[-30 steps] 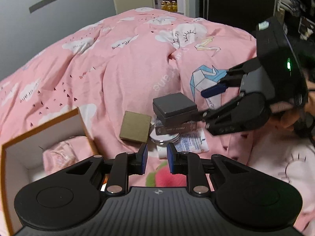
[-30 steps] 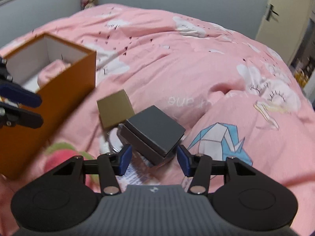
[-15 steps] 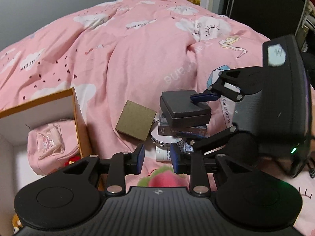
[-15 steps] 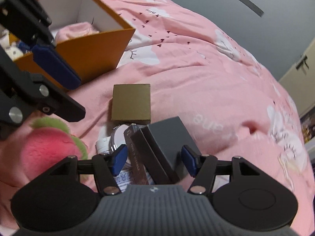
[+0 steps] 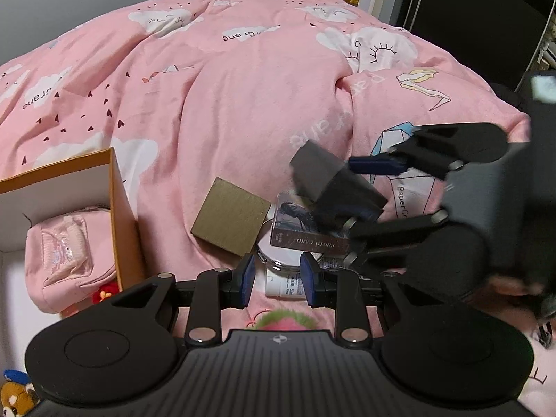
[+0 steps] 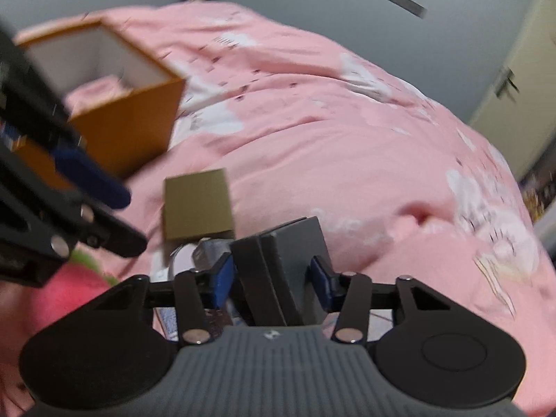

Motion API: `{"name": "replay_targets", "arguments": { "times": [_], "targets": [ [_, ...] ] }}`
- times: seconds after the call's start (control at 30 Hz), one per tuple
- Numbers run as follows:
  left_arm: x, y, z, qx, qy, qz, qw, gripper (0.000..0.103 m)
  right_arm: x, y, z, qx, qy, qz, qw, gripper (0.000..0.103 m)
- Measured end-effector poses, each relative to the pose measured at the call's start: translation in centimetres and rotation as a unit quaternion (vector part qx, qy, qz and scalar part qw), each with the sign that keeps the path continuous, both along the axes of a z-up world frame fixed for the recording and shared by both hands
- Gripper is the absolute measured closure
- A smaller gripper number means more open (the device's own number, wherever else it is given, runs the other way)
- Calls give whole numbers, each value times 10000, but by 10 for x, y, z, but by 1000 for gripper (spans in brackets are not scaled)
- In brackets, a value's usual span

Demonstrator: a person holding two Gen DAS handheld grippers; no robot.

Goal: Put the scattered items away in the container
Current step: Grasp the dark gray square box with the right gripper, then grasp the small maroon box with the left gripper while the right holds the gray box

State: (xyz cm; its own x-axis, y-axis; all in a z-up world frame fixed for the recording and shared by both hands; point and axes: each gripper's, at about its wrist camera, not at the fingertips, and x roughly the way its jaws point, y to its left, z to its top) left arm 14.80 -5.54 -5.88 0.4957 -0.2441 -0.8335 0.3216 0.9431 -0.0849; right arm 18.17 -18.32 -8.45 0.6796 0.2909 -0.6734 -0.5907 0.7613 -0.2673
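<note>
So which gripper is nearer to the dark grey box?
Right. The right gripper has the dark grey box between its closing jaws, tilted. The left gripper is apart from it, open over the white tube.

Duvet [image 5: 243, 111]: soft pink cloth, matt, creased. Orange box [image 5: 123, 215]: smooth card, white inside. Dark grey box [image 5: 333, 180]: matt card. Tan box [image 5: 231, 220]: dull card. Photo-card pack [image 5: 295, 229]: glossy. Pouch [image 5: 69, 246]: pink quilted cloth.

Both grippers share one build: the left gripper [image 5: 276, 279] and right gripper [image 6: 274, 279] have ribbed grey bodies, black linkage arms with silver screws, and blue-padded fingers [image 5: 247, 278].
</note>
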Motion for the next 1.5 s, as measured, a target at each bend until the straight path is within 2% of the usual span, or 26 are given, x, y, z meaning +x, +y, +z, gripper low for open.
{"name": "replay_targets", "arguments": {
  "times": [0.2, 0.37, 0.57, 0.67, 0.77, 0.87, 1.0, 1.13, 1.33, 1.4, 1.5],
  "targets": [
    [17, 1, -10, -457, 356, 333, 9978, 70, 0, -34, 15, 637, 3, -966, 9933, 67],
    [35, 3, -22, -968, 804, 682, 9897, 70, 4, -61, 9, 1203, 371, -1464, 9812, 68],
    [45, 0, -38, -1724, 1453, 1029, 9688, 68, 5, -83, 8, 1861, 573, -1793, 9643, 67],
    [47, -3, -51, -2052, 1750, 1301, 9541, 67, 3, -85, 7, 1904, 567, -1782, 9637, 67],
    [47, -5, -61, -2129, 1956, 1630, 9433, 67, 2, -87, 7, 1947, 564, -1774, 9630, 67],
    [47, -6, -69, -2216, 2050, 1854, 9351, 67, 1, -87, 6, 1966, 567, -1772, 9627, 67],
    [48, -6, -72, -2385, 1983, 2077, 9277, 65, 0, -87, 6, 1953, 571, -1763, 9631, 67],
    [49, -9, -78, -2526, 2013, 2256, 9191, 59, -2, -87, 5, 1978, 581, -1766, 9625, 67],
    [51, -15, -88, -2557, 1953, 2413, 9156, 58, -2, -88, 4, 1954, 589, -1756, 9631, 67],
    [52, -17, -89, -2536, 1937, 2421, 9163, 58, -2, -88, 3, 1930, 605, -1757, 9635, 67],
    [50, -17, -85, -2450, 1839, 2382, 9217, 59, -3, -88, 3, 1921, 604, -1756, 9636, 67]
  ]
}}
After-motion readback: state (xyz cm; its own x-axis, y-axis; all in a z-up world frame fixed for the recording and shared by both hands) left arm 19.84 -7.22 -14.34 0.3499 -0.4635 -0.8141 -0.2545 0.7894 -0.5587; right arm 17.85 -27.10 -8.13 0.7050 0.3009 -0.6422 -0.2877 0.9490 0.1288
